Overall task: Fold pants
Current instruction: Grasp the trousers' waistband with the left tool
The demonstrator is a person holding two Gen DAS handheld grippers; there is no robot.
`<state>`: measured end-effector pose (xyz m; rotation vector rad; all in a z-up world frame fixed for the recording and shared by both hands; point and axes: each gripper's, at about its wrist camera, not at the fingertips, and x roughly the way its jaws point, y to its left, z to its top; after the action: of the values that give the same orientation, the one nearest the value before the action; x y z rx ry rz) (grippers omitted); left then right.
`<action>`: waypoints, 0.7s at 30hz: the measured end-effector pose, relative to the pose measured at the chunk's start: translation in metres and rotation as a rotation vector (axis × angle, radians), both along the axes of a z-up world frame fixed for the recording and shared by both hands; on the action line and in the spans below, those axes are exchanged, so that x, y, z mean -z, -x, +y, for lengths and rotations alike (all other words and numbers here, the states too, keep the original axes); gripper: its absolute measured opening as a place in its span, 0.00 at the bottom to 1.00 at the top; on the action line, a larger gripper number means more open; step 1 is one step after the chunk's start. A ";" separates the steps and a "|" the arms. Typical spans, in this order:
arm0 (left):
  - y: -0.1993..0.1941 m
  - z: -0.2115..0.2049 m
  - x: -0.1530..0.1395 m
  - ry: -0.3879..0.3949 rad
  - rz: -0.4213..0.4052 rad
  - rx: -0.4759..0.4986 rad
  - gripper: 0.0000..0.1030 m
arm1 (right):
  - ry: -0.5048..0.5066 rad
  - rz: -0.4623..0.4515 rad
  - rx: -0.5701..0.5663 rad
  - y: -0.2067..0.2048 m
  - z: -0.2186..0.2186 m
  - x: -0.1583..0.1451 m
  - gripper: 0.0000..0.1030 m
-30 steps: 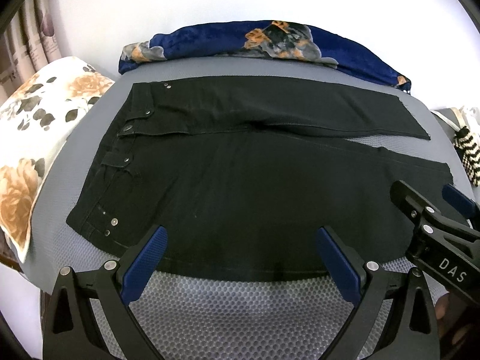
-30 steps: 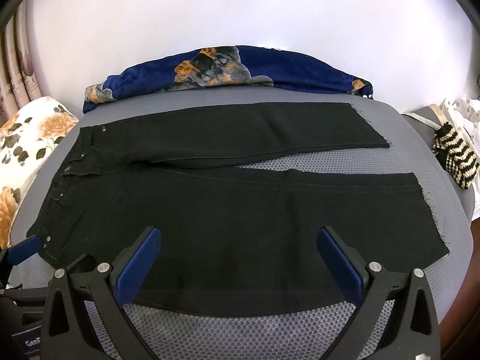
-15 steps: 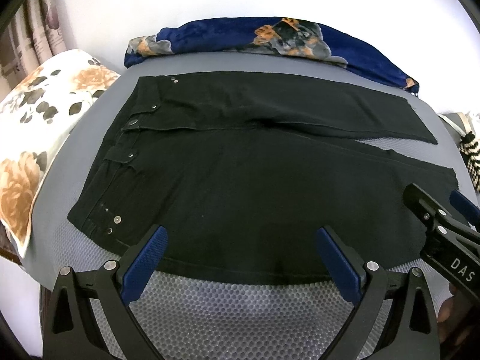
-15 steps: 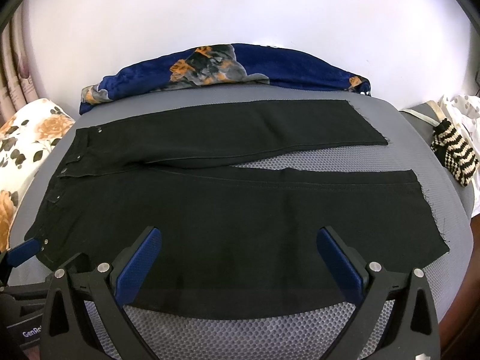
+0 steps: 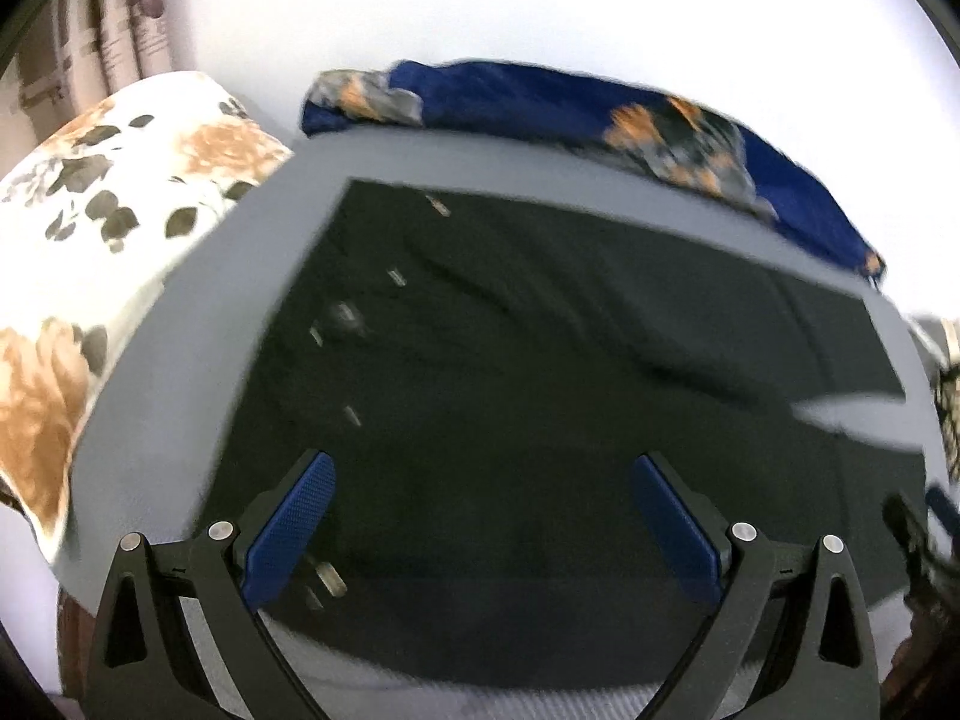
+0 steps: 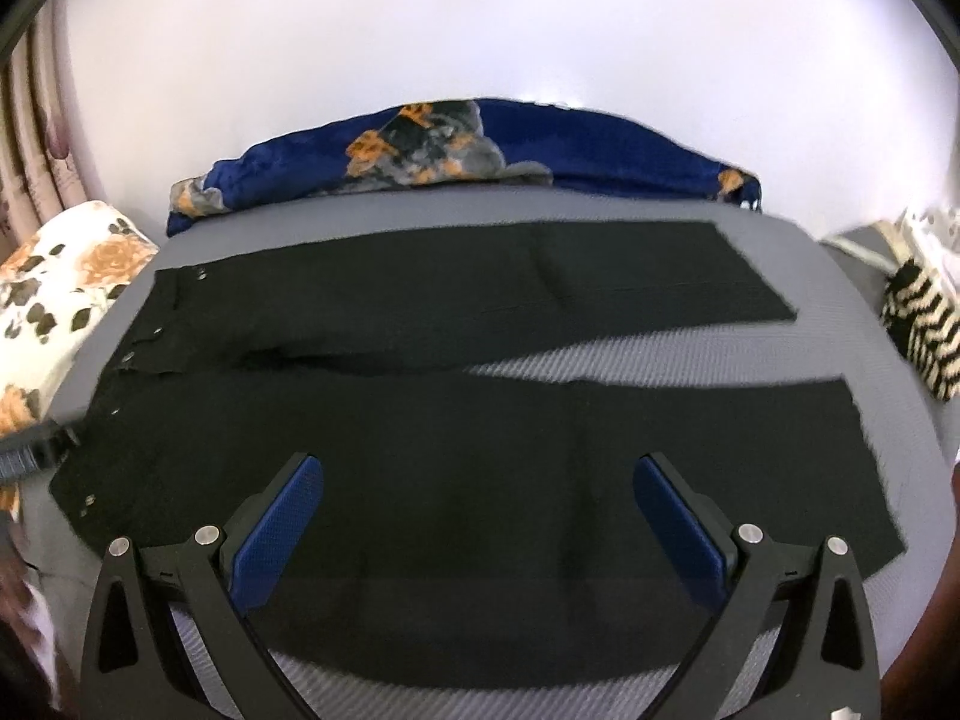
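Black pants (image 6: 456, 420) lie flat on a grey mesh surface (image 6: 840, 312), waistband at the left, both legs running right. They also show in the blurred left wrist view (image 5: 510, 390). My left gripper (image 5: 483, 525) is open and empty, over the near leg close to the waistband. My right gripper (image 6: 477, 525) is open and empty, over the near leg's middle. The left gripper's tip (image 6: 36, 450) shows at the left edge of the right wrist view, by the waistband. The right gripper (image 5: 918, 540) shows at the right edge of the left wrist view.
A blue floral blanket (image 6: 456, 150) lies along the far edge against the white wall. A white floral pillow (image 5: 96, 252) sits at the left. A black-and-white striped item (image 6: 918, 330) lies at the right. Curtains (image 5: 102, 18) hang at the far left.
Both grippers have moved forward over the pants' near leg. The left one has swung left toward the waistband and its view is motion-blurred. The pants have not moved.
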<state>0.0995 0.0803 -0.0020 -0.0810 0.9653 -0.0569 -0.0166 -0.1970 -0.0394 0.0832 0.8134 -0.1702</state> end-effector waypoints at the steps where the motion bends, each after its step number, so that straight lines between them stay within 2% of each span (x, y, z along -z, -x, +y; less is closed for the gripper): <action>1: -0.016 0.014 -0.005 0.013 -0.014 -0.018 0.94 | 0.000 0.002 -0.002 -0.005 -0.002 -0.001 1.00; 5: -0.070 0.055 -0.012 0.086 -0.017 -0.023 0.72 | -0.083 0.004 -0.025 -0.027 -0.016 -0.006 1.00; 7: -0.096 0.072 -0.009 0.160 -0.003 0.006 0.63 | -0.153 0.003 -0.030 -0.039 -0.022 -0.008 1.00; 8: -0.115 0.084 -0.005 0.217 0.014 0.031 0.61 | -0.180 -0.001 -0.021 -0.045 -0.024 -0.008 1.00; 10: -0.137 0.099 0.003 0.285 0.047 0.040 0.57 | -0.226 -0.001 -0.019 -0.056 -0.026 -0.007 1.00; 13: -0.176 0.124 0.026 0.445 0.118 0.059 0.48 | -0.305 0.010 -0.034 -0.073 -0.029 -0.001 1.00; 14: -0.184 0.130 0.033 0.477 0.137 0.060 0.43 | -0.321 0.017 -0.037 -0.080 -0.028 0.002 1.00; 16: -0.201 0.139 0.046 0.529 0.166 0.055 0.37 | -0.313 0.031 -0.034 -0.088 -0.026 0.006 1.00; 21: -0.236 0.164 0.075 0.613 0.222 0.010 0.37 | -0.279 0.092 -0.038 -0.116 -0.014 0.022 1.00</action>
<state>0.3352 0.2439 -0.0771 -0.6573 1.1426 -0.3587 0.0998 -0.2105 -0.0612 0.3244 0.9268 -0.0242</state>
